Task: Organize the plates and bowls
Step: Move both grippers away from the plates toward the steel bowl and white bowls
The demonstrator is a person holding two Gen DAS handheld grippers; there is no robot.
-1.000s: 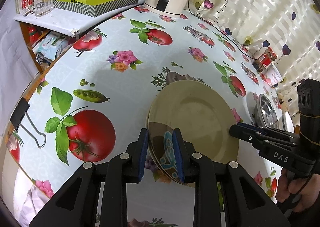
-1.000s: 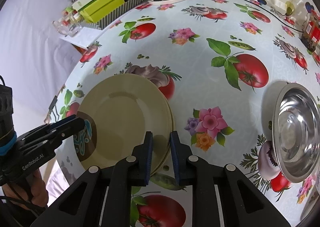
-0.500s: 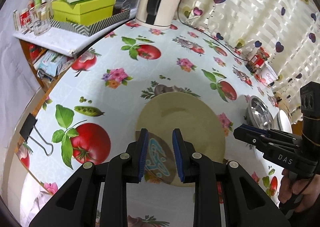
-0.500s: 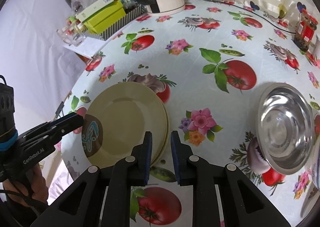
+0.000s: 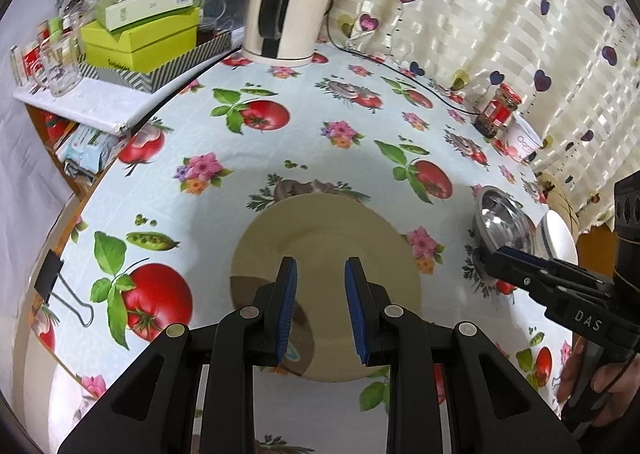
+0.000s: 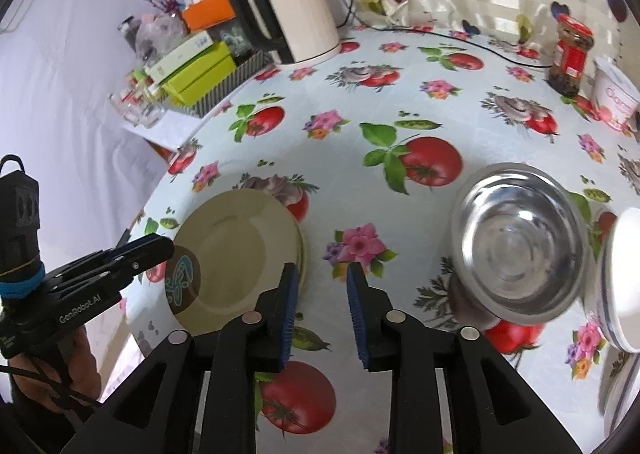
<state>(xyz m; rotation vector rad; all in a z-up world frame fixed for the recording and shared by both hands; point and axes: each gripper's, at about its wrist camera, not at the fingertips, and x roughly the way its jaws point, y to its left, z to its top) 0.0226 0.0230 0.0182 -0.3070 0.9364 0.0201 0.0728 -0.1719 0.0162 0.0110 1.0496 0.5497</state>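
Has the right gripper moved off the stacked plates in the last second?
Yes. The right gripper has backed away from the stacked plates and drifted toward the steel bowl; its open jaws now hang over the tablecloth.

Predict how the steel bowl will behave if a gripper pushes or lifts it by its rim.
The steel bowl looks thin and polished, so probably light and slippery on the glossy tablecloth. Its rounded walls suggest it may rock or tip when nudged.
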